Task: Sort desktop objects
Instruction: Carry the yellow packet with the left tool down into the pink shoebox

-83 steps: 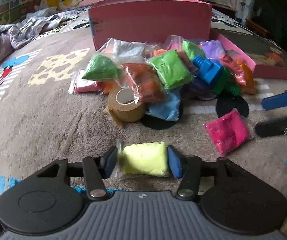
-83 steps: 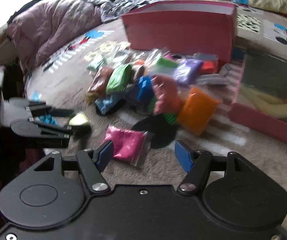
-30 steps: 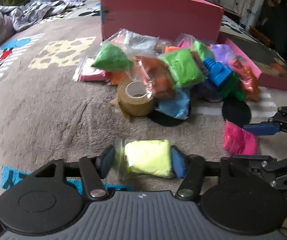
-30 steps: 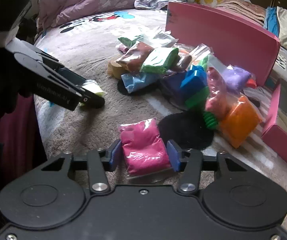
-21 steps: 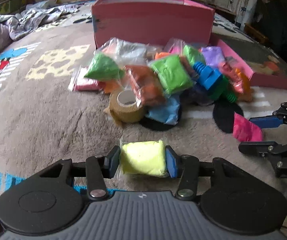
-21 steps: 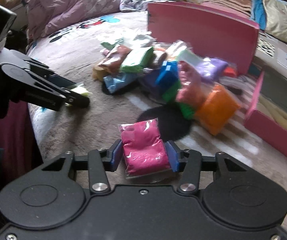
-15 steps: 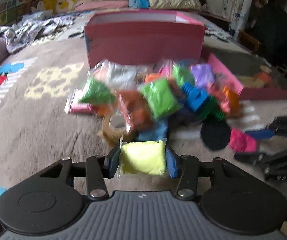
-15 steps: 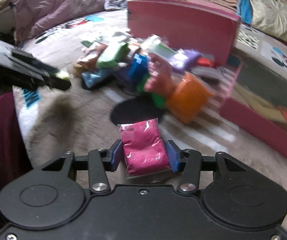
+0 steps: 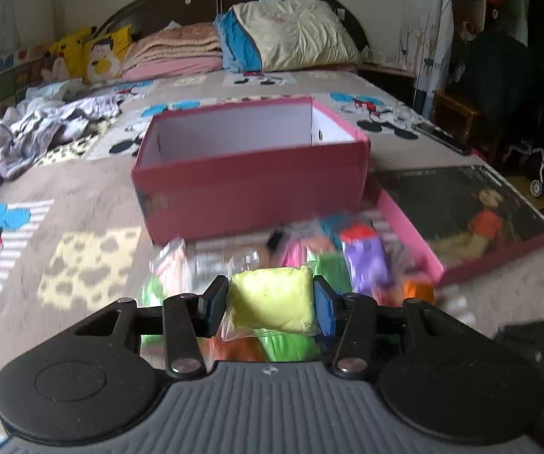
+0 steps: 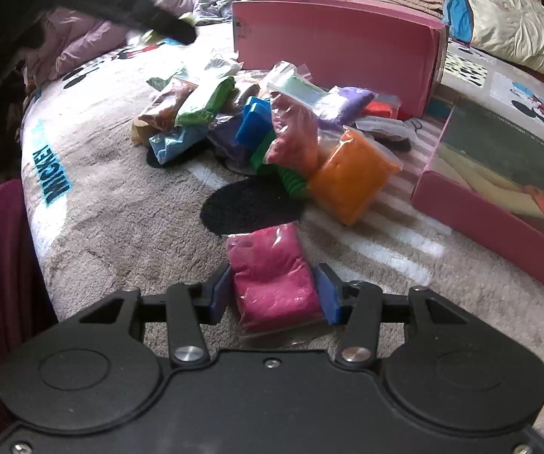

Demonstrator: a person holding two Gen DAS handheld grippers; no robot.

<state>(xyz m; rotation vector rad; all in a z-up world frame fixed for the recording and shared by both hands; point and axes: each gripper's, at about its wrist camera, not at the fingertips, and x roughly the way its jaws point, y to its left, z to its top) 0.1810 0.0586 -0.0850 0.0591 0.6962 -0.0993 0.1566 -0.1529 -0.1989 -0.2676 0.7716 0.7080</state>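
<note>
My left gripper (image 9: 271, 299) is shut on a yellow clay bag (image 9: 273, 297) and holds it high above the pile, facing the open pink box (image 9: 251, 183). My right gripper (image 10: 273, 297) is shut on a magenta clay bag (image 10: 272, 276), held low over the blanket near the pile. The pile of clay bags (image 10: 272, 128) lies in front of the pink box (image 10: 332, 53); it includes an orange bag (image 10: 349, 178), a purple bag (image 10: 347, 104), green bags and a blue and green toy bolt (image 10: 256, 132). The left gripper shows as a dark shape (image 10: 150, 19) at the top left of the right wrist view.
The pink box lid (image 9: 457, 223) lies upside down right of the pile; it also shows in the right wrist view (image 10: 499, 189). Everything rests on a bed with a cartoon blanket (image 10: 120, 208). Pillows (image 9: 294, 39) and rumpled bedding (image 9: 37, 125) lie behind the box.
My left gripper has lifted the yellow bag up and forward over the pile toward the box. My right gripper has closed on the magenta bag and holds it.
</note>
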